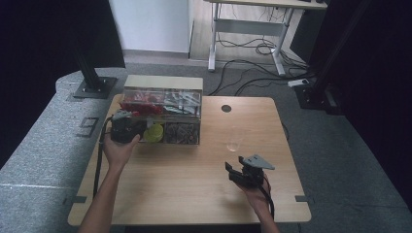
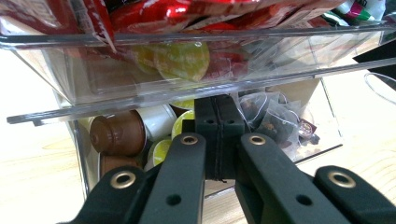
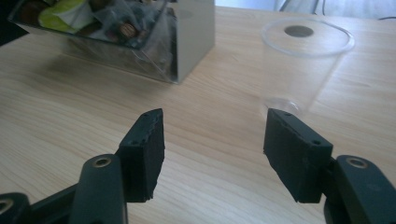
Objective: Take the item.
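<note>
The left claw point(image 2: 217, 140) stood with jaws together, empty, at the front of the clear organiser box point(image 1: 163, 116) on the far left of the counter point(image 1: 194, 194), just before the capsule compartment point(image 2: 140, 135). The right claw point(image 3: 212, 154) hung near the right edge, jaws apart, nothing between them. The clear plastic cup point(image 3: 303, 70) stood upright beyond it, well apart from the box. Judged risk: the cup looked light and thin-walled; an off-centre approach could tip it, and a hard clamp could crush it. The left claw pushing could slide the box.
</note>
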Motion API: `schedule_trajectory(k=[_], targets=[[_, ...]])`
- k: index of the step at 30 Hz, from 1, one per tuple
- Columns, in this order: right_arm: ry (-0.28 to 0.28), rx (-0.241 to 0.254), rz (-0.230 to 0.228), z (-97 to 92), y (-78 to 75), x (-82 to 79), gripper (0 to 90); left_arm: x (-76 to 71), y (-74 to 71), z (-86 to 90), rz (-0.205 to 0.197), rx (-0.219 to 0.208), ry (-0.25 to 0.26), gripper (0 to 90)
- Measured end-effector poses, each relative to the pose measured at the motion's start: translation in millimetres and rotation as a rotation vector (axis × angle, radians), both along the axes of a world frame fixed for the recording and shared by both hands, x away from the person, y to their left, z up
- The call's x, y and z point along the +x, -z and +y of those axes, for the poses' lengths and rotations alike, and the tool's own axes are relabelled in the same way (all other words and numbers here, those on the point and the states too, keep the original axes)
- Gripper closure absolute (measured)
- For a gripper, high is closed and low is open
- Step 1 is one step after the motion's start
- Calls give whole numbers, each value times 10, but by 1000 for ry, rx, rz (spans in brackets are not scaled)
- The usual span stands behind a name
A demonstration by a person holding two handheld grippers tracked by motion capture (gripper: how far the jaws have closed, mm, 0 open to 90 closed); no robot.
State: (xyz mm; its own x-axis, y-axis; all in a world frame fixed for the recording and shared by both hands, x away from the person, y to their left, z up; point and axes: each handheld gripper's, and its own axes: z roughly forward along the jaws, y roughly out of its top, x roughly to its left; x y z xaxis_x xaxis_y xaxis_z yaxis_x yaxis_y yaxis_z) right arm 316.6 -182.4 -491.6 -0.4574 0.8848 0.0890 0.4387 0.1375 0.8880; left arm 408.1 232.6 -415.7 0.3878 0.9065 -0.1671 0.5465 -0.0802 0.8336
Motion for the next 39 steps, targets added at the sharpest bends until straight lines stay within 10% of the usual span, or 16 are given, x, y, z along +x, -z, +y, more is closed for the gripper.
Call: schedule_trajectory(k=[39], targets=[[-161,29,9,784,-147,490,500,31,-21,-37,14,1,11,900]])
